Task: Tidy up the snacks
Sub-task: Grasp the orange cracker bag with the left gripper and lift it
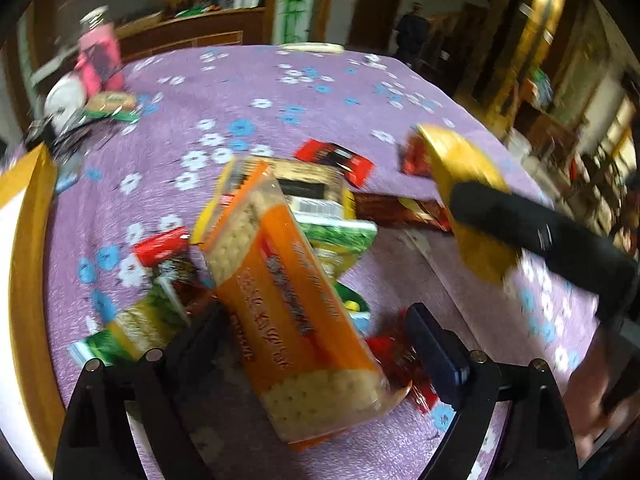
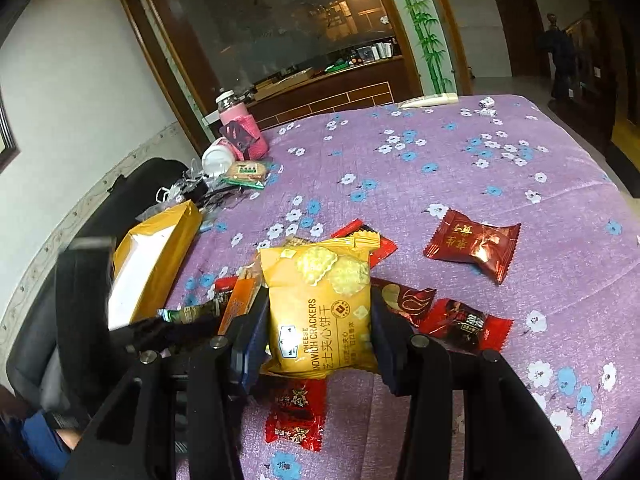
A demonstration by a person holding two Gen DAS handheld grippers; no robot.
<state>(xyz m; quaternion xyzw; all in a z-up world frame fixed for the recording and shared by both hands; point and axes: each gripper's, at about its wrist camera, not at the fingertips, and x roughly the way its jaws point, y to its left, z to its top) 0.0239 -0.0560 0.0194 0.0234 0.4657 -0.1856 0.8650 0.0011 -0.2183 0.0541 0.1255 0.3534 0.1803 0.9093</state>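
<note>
Right gripper [image 2: 318, 328]: its jaws pinch the yellow cheese cracker pack [image 2: 320, 312] by its two sides and hold it up above the pile.
Left gripper [image 1: 316, 332]: its jaws stand spread on either side of the orange cracker pack [image 1: 288, 280]; the view is blurred, and the pads do not seem to press on it, so I judge it not gripped.
Yellow box [image 2: 160, 256]: lies open at the left edge of the counter [image 2: 440, 168]; its white inside shows no snack, as far as can be seen.
Loose snacks: a dark red candy [image 2: 474, 242] lies apart on the purple cloth, a red wrapper [image 2: 296, 416] lies under the right gripper, and green and red packs crowd round the orange one.
Done: nothing visibly sorted.
Left: nearly everything; the two cracker packs are in hand or about to be, the small candies untouched.
</note>
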